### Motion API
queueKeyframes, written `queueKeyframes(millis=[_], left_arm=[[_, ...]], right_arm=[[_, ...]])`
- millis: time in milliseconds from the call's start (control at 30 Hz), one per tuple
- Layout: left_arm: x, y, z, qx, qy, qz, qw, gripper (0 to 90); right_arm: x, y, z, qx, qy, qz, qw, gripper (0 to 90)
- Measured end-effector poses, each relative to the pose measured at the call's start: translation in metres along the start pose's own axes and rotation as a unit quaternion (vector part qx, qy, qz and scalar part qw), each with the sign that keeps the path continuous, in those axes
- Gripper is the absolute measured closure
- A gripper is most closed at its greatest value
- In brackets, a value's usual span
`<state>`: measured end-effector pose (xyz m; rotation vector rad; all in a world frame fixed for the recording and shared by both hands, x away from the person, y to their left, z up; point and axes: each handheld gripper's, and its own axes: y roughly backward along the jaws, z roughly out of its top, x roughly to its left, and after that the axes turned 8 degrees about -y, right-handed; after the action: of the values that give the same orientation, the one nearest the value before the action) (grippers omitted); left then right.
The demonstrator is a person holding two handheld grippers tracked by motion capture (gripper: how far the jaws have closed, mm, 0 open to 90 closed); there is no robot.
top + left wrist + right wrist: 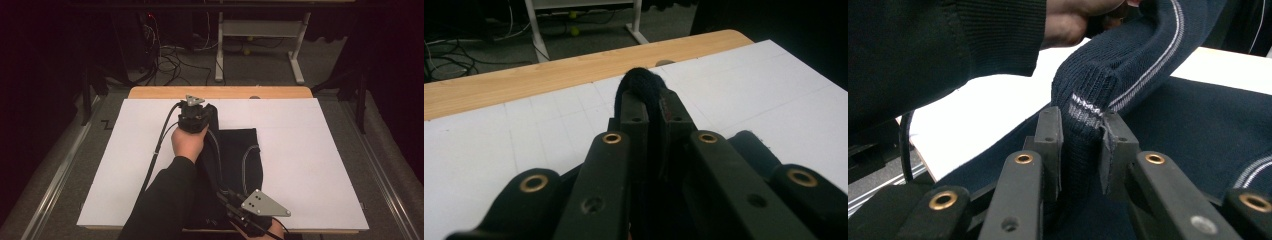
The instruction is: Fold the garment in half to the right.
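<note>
One dark navy knit garment [240,155] with pale stripe trim, lying on the white sheet [310,165] near the middle of the table, its near end toward the person. We log it as pinched at two places. Left gripper [194,112], at the far end: jaws clenched on a bunched fold of the knit [644,87], lifted just above the sheet, presumably to carry that end over in a fold. Right gripper [235,207], at the near edge: jaws closed on the ribbed, striped hem [1083,112], which rises between them; we judge this hold keeps the near end taut while the far end travels. Left hand [189,142] and black sleeve [165,200] cross above the cloth. Beyond the sheet, a wooden table edge [220,92]; cables [170,62] and a desk frame [260,30] on the floor behind.
</note>
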<state>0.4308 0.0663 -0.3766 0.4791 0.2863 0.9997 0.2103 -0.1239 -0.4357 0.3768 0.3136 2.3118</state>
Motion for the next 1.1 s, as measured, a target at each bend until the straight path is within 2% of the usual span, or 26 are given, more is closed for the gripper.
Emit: queueKeyframes(millis=[200,367,533,633,833,1100], left_arm=[[-0.011,-0.009,0.000,0.010,-0.004,-0.002,0.9999,80.3],[-0.016,-0.016,-0.001,0.015,0.006,-0.010,0.9998,80.3],[-0.022,-0.022,-0.001,0.020,-0.001,-0.005,0.9998,80.3],[-0.023,-0.025,-0.003,0.027,0.001,-0.005,0.9996,80.3],[-0.027,-0.028,-0.004,0.029,0.001,-0.012,0.9995,80.2],[-0.036,-0.035,-0.009,0.031,0.006,-0.030,0.9991,77.9]], right_arm=[[-0.008,0.008,-0.004,0.003,-0.004,-0.005,1.0000,74.4],[-0.016,0.013,-0.009,0.006,-0.011,-0.009,0.9999,74.3],[-0.022,0.017,-0.013,0.011,-0.020,-0.012,0.9997,73.8],[-0.027,0.020,-0.013,0.015,-0.024,-0.017,0.9995,73.8],[-0.033,0.026,-0.017,0.021,-0.028,-0.020,0.9992,73.5],[-0.037,0.028,-0.028,0.044,-0.038,-0.031,0.9978,72.2]])
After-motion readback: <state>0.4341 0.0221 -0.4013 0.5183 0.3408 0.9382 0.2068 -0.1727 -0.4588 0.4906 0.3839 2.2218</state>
